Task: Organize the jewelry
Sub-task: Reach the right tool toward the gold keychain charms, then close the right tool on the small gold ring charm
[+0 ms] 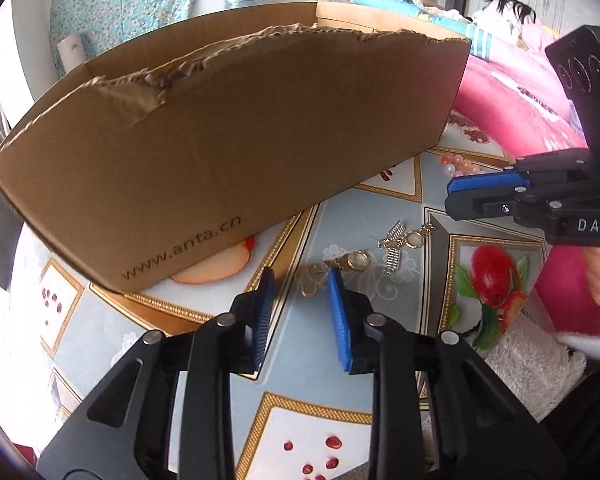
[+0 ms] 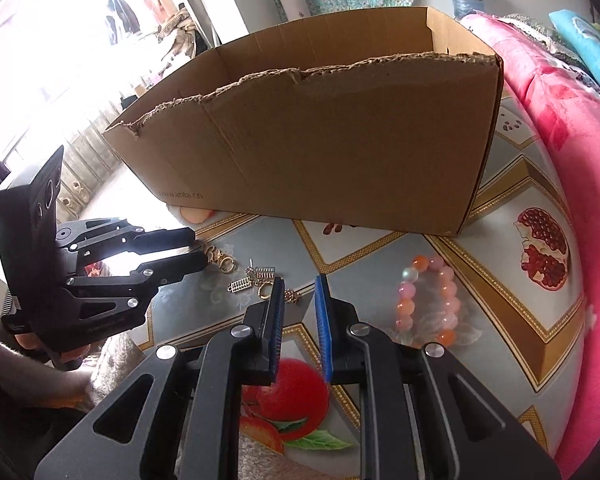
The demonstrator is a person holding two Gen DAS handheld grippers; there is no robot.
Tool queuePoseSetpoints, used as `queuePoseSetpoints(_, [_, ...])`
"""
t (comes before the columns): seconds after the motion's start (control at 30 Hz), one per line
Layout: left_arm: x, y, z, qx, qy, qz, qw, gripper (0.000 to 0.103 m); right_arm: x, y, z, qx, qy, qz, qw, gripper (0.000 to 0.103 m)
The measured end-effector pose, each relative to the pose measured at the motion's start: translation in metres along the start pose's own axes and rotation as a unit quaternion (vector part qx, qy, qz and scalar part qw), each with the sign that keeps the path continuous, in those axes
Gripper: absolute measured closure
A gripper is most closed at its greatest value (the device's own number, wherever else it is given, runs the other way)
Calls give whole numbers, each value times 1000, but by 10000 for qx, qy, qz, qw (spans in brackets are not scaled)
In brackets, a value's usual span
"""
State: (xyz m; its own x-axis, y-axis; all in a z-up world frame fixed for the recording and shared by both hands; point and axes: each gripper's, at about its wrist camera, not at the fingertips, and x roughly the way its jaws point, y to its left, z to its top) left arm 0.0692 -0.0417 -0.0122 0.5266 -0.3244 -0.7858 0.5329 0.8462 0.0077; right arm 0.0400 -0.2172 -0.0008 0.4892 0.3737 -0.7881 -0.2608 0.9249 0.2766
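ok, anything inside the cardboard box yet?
Can't confirm. Only the upper inner walls of the cardboard box show, bare; its floor is hidden by the torn front wall. The gold jewelry and bead bracelet lie outside on the table.

The right tool [image 2: 299, 282] hovers with parted jaws over gold earrings [image 2: 256, 278], beside a bead bracelet [image 2: 428, 300].

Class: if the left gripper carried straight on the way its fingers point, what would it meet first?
Most likely the gold earrings lying on the table, just beyond the left gripper. The cardboard box stands off to one side. Depth is hard to judge.
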Motion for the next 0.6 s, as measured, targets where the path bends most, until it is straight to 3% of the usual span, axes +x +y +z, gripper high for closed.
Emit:
queuePoseSetpoints(0.3, [5, -2, 8, 69, 134, -6, 9999, 79, 5, -8, 0, 108, -9, 54, 9999, 87])
queuePoseSetpoints(0.4, [7, -6, 12, 64, 184, -10, 9998, 90, 5, -10, 1, 139, -28, 67, 9999, 87])
queuePoseSetpoints(0.6, [10, -10, 14, 2, 190, 4, 9998, 91, 1, -9, 0, 130, -104, 60, 9998, 87])
